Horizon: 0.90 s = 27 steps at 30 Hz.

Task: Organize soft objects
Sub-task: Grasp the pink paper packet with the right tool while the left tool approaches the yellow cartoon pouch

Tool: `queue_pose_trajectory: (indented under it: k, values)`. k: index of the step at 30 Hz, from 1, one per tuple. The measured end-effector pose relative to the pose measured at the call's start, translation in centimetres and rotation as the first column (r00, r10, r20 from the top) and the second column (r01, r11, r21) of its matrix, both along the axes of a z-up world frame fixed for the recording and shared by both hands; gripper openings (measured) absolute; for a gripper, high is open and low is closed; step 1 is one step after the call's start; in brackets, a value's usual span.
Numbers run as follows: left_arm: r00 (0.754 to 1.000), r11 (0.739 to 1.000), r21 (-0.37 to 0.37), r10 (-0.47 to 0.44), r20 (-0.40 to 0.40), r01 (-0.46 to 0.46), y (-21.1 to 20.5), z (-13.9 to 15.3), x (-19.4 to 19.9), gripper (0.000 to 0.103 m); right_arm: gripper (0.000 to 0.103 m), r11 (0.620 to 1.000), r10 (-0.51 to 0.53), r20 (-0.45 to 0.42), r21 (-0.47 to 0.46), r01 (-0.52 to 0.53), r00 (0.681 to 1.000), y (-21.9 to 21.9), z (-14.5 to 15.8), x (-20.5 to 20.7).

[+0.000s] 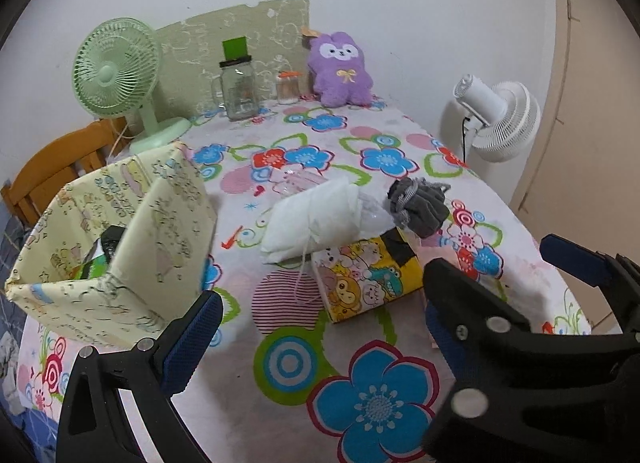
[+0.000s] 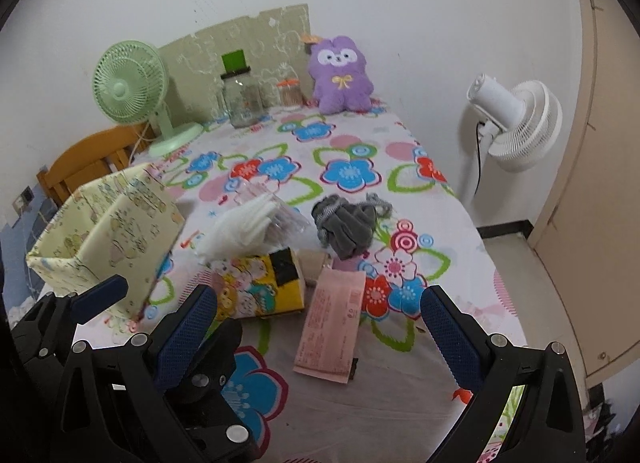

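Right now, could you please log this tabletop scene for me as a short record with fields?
surface: table under a floral cloth
bin: pale yellow fabric box, near left
soft items: white mask pack, grey gloves, purple plush at the back
left gripper: open, empty
right gripper: open, empty

At the far edge of the bench (image 1: 400,343) I see a green fan (image 1: 116,75), a glass jar (image 1: 238,89) and a small orange-lidded jar (image 1: 289,87). A white fan (image 1: 500,119) stands off the right side, and a wooden chair (image 1: 52,175) on the left.
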<state>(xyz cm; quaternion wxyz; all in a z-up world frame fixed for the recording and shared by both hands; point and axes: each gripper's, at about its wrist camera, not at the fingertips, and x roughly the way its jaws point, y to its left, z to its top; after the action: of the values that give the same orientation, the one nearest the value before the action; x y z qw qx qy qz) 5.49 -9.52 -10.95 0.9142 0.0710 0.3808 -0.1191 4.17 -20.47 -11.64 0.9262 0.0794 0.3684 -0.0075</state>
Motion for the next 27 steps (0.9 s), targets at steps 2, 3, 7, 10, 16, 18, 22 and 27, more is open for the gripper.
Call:
queue_pose_trajectory:
  k: [2,3,7,10,16,18,22,27]
  values:
    - [1.000,1.000,0.002,-0.007,-0.014,0.007,-0.2,-0.5,0.3,0.102,0.102,1.000,-0.001,-0.014,0.000,0.001,1.000,-0.1,-0.5,0.3]
    - [1.000,1.000,0.003,-0.009,-0.022,0.009,-0.3,-0.8,0.4,0.102,0.102,1.000,-0.002,-0.020,-0.002,0.002,1.000,-0.1,-0.8,0.4]
    - [0.999,1.000,0.011,-0.005,-0.053,0.006,-0.5,-1.9,1.1,0.102,0.097,1.000,-0.003,-0.052,-0.005,0.003,0.999,-0.2,-1.8,1.0]
    - [0.998,1.000,0.019,-0.003,-0.069,0.004,-0.5,-2.6,1.4,0.102,0.093,1.000,0.003,-0.074,-0.001,-0.003,0.997,-0.2,-2.6,1.4]
    - [0.995,1.000,0.026,-0.002,-0.099,0.005,-0.5,-3.6,1.6,0.102,0.086,1.000,0.014,-0.122,-0.003,-0.014,0.992,0.1,-3.9,2.4]
    - [0.994,1.000,0.027,-0.002,-0.108,0.005,-0.5,-3.8,1.7,0.102,0.084,1.000,0.017,-0.133,-0.002,-0.018,0.991,0.1,-4.2,2.6]
    - [0.992,0.999,0.031,-0.009,-0.127,0.013,-0.5,-4.3,1.9,0.102,0.077,0.999,0.027,-0.160,0.025,-0.023,0.987,0.0,-5.0,2.9]
    - [0.991,0.999,0.041,-0.020,-0.134,0.026,-0.7,-4.5,1.8,0.102,0.069,1.000,0.021,-0.171,0.015,-0.019,0.985,-0.1,-5.4,2.8]
